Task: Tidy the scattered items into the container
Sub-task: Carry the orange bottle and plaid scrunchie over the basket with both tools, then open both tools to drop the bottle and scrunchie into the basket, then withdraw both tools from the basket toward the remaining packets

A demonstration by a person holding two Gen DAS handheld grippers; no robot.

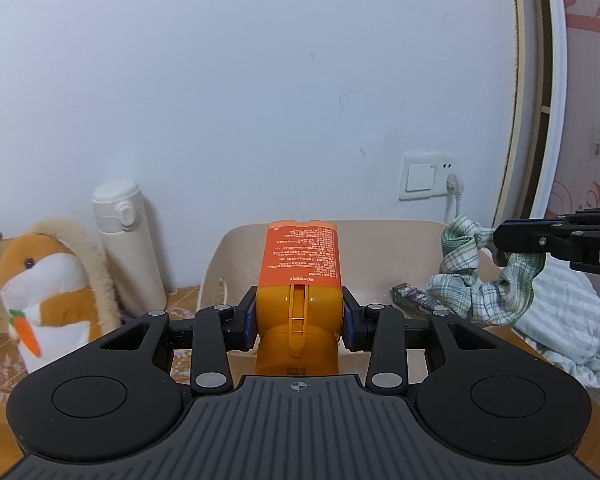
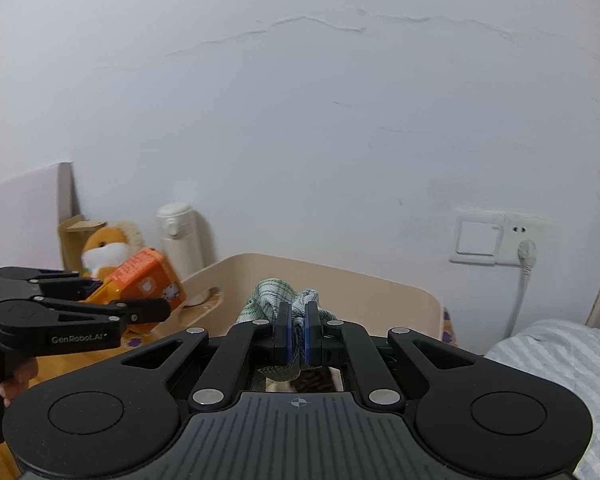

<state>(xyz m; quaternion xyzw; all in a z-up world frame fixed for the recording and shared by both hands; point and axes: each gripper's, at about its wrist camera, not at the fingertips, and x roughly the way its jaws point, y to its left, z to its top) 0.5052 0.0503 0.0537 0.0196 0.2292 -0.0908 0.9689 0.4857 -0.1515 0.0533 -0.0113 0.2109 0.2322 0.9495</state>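
Over the beige bin at the back of the counter, you've got both grippers loaded up. Your left gripper has its fingers clamped on the yellow-orange cap end of an orange bottle, and the labelled body pokes forward above the bin's opening, printed side up. From the right wrist camera you can see that same bottle tilted, hanging near the bin's left wall by the handle cutout.

Your right gripper has its fingers squeezed down narrow on a green-and-white checked cloth, bunched up and sticking out ahead of the pads, with more of it drooping underneath. In the left wrist view the cloth dangles from that gripper over the right side of the bin, and a small dark box lies inside the bin just below it.

Off to the left, a plush hamster holding a carrot sits on the counter, and a white thermos stands just beside it against the wall. A wall switch and socket with a plug in it sits behind the bin, and a striped blanket lies to the right.
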